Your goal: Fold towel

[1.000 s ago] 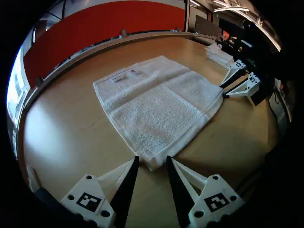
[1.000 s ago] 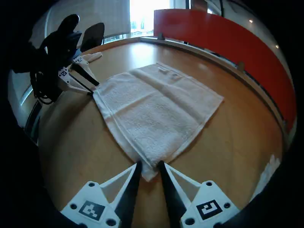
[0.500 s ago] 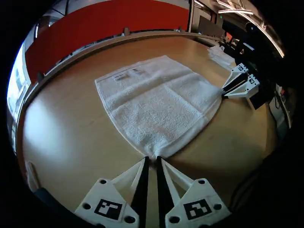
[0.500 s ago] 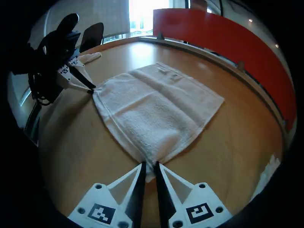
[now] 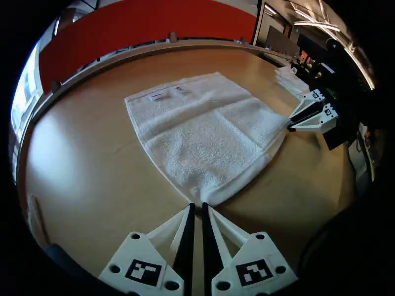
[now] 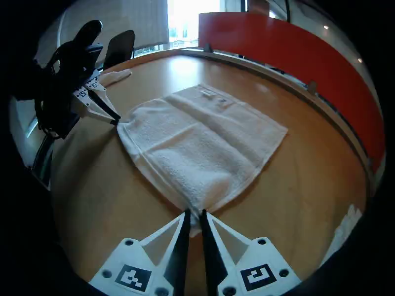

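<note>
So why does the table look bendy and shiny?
Left gripper view: the fisheye lens curves the table edge, and pale glare lies on its left side. Right gripper view: the window is washed-out white and reflects on the wood nearby.

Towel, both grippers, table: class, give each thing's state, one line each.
towel: spread mostly flat, two corners pinched.
left gripper: shut on one towel corner.
right gripper: shut on another towel corner.
table: bearing the towel.
</note>
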Demonstrator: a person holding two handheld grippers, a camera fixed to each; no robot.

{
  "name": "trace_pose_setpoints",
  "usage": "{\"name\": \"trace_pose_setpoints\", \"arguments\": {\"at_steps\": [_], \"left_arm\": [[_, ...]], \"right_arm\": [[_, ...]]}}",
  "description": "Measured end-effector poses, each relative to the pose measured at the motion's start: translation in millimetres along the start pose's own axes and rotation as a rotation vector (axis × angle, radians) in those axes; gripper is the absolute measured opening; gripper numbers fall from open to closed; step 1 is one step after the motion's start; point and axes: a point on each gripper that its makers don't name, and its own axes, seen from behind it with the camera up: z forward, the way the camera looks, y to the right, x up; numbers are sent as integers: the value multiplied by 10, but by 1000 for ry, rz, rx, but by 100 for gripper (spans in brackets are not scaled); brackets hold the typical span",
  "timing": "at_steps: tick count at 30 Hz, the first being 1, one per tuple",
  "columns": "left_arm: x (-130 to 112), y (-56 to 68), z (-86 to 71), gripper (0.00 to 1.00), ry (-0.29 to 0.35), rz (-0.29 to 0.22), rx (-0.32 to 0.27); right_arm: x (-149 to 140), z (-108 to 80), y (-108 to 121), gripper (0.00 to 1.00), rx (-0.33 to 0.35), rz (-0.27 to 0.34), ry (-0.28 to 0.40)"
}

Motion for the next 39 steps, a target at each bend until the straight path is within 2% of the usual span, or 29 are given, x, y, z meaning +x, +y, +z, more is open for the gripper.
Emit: {"name": "trace_pose_setpoints", "arguments": {"at_steps": [3, 5, 7, 12, 20, 25, 39], "left_arm": [[-3, 9, 13, 10, -6, 8, 11], [-10, 17, 19, 9, -15, 28, 17], [-12, 24, 19, 4, -25, 47, 21], [12, 41, 10, 3, -38, 84, 23], [45, 46, -58, 3, -30, 28, 12], [74, 69, -131, 3, -28, 24, 7], [261, 138, -518, 3, -8, -21, -10]], "right_arm": [[1, -4, -12, 16, 0, -2, 0], [-1, -6, -24, 16, 2, -3, -1], [-2, -12, -33, 16, 3, -4, -1], [9, -40, -37, 15, 0, -5, 2], [62, -91, -19, 15, -1, 1, 16], [106, -134, -17, 15, -6, 0, 23], [425, -468, -93, 15, -10, -19, 55]]}}
